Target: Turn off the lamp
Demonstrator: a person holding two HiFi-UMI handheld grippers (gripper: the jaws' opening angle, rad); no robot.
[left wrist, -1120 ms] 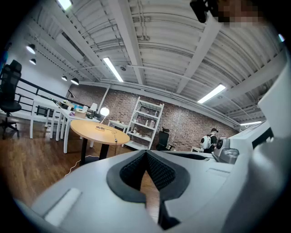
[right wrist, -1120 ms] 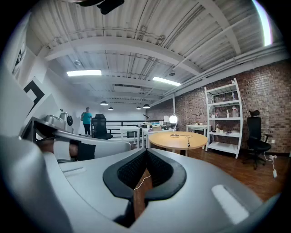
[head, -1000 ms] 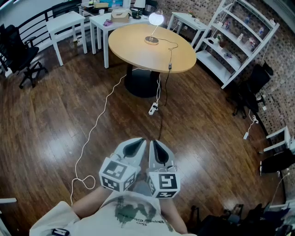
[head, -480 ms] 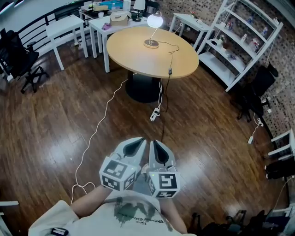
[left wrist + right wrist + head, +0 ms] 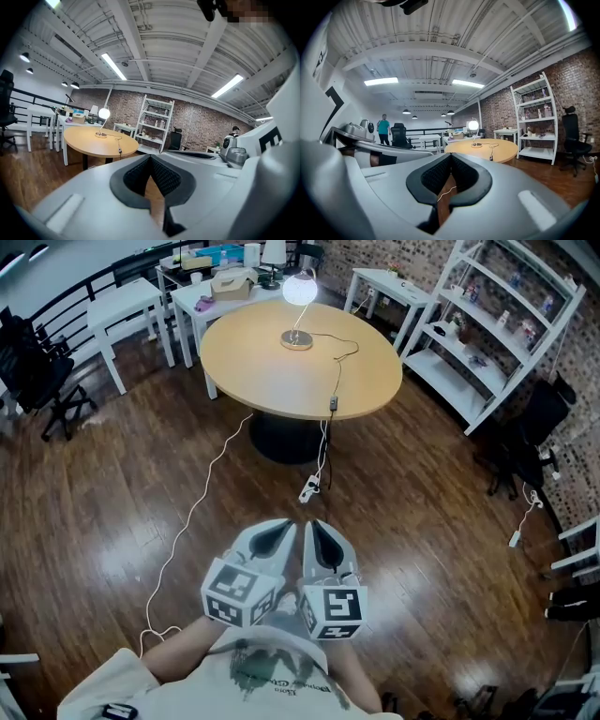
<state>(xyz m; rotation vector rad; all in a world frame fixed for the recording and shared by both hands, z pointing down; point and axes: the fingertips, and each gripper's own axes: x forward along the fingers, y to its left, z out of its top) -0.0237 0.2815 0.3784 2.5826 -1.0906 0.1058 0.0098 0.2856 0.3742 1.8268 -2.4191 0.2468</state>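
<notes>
Lamp [image 5: 300, 289] — glowing white globe, thin stem, disc base — stood on the round wooden table's [image 5: 272, 381] far side; well short of that table, left gripper [image 5: 273, 538] and right gripper [image 5: 324, 542] sat closed, empty.

The lamp [image 5: 299, 298], lit, with white globe shade on a thin leaning stem and round base, stands on the round wooden desk [image 5: 272, 371]

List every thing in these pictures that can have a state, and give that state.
lamp: switched on, globe glowing, standing upright on the round table.
left gripper: shut, holding nothing.
right gripper: shut, holding nothing.
lamp cord: hanging over the table edge to the floor.
</notes>
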